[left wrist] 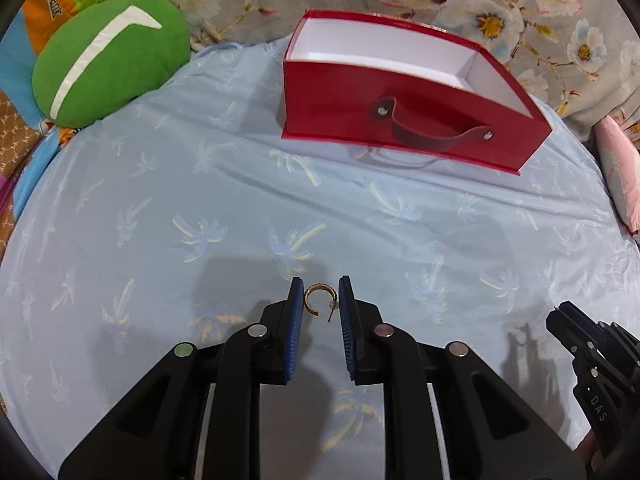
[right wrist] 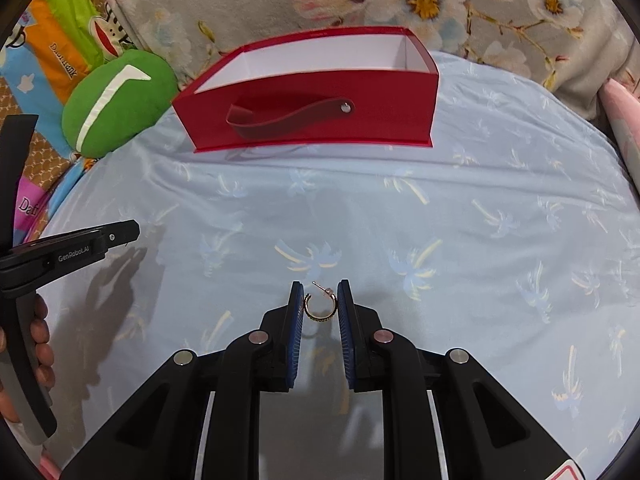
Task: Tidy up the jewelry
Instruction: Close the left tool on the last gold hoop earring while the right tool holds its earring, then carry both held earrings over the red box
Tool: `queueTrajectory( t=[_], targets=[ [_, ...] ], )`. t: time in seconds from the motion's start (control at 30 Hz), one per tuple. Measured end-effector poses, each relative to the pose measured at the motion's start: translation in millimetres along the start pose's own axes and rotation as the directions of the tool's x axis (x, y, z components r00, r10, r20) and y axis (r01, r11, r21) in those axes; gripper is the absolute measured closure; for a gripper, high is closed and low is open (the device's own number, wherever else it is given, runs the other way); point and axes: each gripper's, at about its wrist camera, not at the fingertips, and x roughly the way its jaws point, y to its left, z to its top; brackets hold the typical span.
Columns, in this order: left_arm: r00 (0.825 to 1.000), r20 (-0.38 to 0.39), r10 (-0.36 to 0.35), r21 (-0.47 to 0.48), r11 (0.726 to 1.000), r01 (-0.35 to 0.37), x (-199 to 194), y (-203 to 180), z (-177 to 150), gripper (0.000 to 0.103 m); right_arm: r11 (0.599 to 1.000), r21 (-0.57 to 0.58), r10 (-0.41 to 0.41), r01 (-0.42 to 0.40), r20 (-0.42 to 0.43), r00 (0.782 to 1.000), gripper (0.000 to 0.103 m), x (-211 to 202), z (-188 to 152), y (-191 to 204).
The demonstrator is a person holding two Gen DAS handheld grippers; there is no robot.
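Observation:
A gold hoop earring (left wrist: pixel 316 300) sits between the blue pads of my left gripper (left wrist: pixel 320 294), which is shut on it above the light blue sheet. A second gold hoop earring (right wrist: pixel 319 307) is held the same way between the pads of my right gripper (right wrist: pixel 320 296). A red open box (left wrist: pixel 400 120) with a white inside and a dark strap handle stands farther back on the bed; the right wrist view also shows the box (right wrist: pixel 312 120). Its inside looks empty. The right gripper (left wrist: pixel 560 316) shows at the left view's lower right, the left gripper (right wrist: pixel 132 232) at the right view's left.
A green round cushion (left wrist: pixel 108 60) lies at the back left, also in the right wrist view (right wrist: pixel 116 100). A floral blanket (left wrist: pixel 500 8) runs behind the box. A pink pillow (left wrist: pixel 620 184) sits at the right edge. The light blue palm-print sheet (left wrist: pixel 200 200) covers the bed.

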Motion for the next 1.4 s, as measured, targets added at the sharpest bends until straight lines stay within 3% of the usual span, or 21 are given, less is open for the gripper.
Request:
queueTrajectory(
  t=[0.53, 1.1, 1.4],
  targets=[
    [0.985, 0.170, -0.020, 0.069, 0.998, 0.008, -76.6, -20.3, 45.1, 0.086, 0.997, -0.058, 0.061, -0.051, 0.192, 0.980, 0.087, -70.0, 55.4, 17.2],
    [0.926, 0.378, -0.014, 0.092, 0.995, -0.023, -107.5, -37.0, 144.9, 0.086, 0.995, -0.085, 0.086, -0.055, 0.419, 0.904, 0.087, -100.7, 172.3, 3.5],
    [0.900, 0.436, -0.008, 0.096, 0.995, -0.037, -98.7, -43.7, 197.5, 0.086, 0.996, -0.076, 0.079, -0.051, 0.450, 0.890, 0.087, -82.9, 228.9, -9.3]
  ],
)
